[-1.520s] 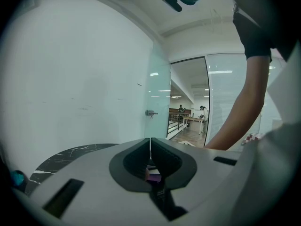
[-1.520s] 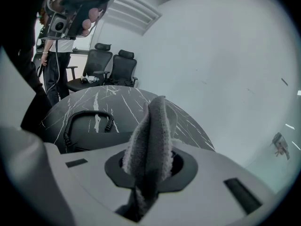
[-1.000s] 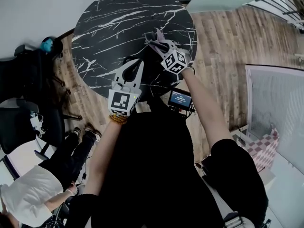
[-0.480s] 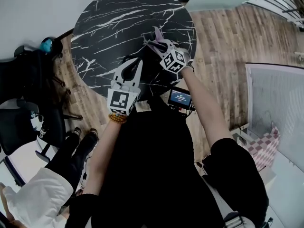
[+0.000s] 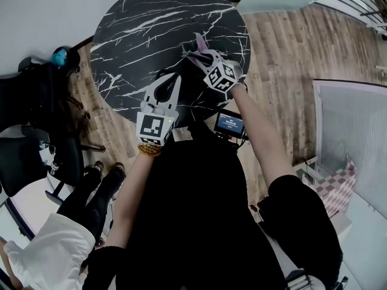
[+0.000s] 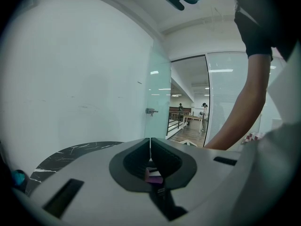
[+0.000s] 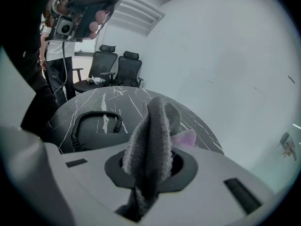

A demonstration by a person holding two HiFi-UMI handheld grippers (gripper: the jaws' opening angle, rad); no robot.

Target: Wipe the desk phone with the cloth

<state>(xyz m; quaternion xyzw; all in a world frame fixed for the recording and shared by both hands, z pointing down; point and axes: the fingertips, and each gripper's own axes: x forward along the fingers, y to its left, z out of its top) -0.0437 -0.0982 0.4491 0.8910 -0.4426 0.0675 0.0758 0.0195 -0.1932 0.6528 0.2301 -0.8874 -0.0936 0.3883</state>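
Observation:
The grey and lilac cloth (image 7: pixel 153 131) stands bunched between the jaws of my right gripper (image 7: pixel 149 160), which is shut on it. In the head view that gripper (image 5: pixel 204 58) holds the cloth (image 5: pixel 198 46) over the near right part of the round black marble table (image 5: pixel 151 23). The black desk phone (image 7: pixel 91 142) lies just left of the cloth, with its coiled cord (image 7: pixel 96 120) looped on top. My left gripper (image 5: pixel 170 81) hovers by the phone's near left side. Its jaws meet at the tips with nothing held (image 6: pixel 150 144).
Black office chairs (image 5: pixel 36 101) stand left of the table, also seen in the right gripper view as chairs (image 7: pixel 117 69). A person in a white shirt (image 5: pixel 48 252) is at lower left. A small screen (image 5: pixel 230 124) hangs at my chest. The wood floor (image 5: pixel 290 47) lies right of the table.
Both grippers have stayed almost where they were over the phone. The person at lower left has shifted.

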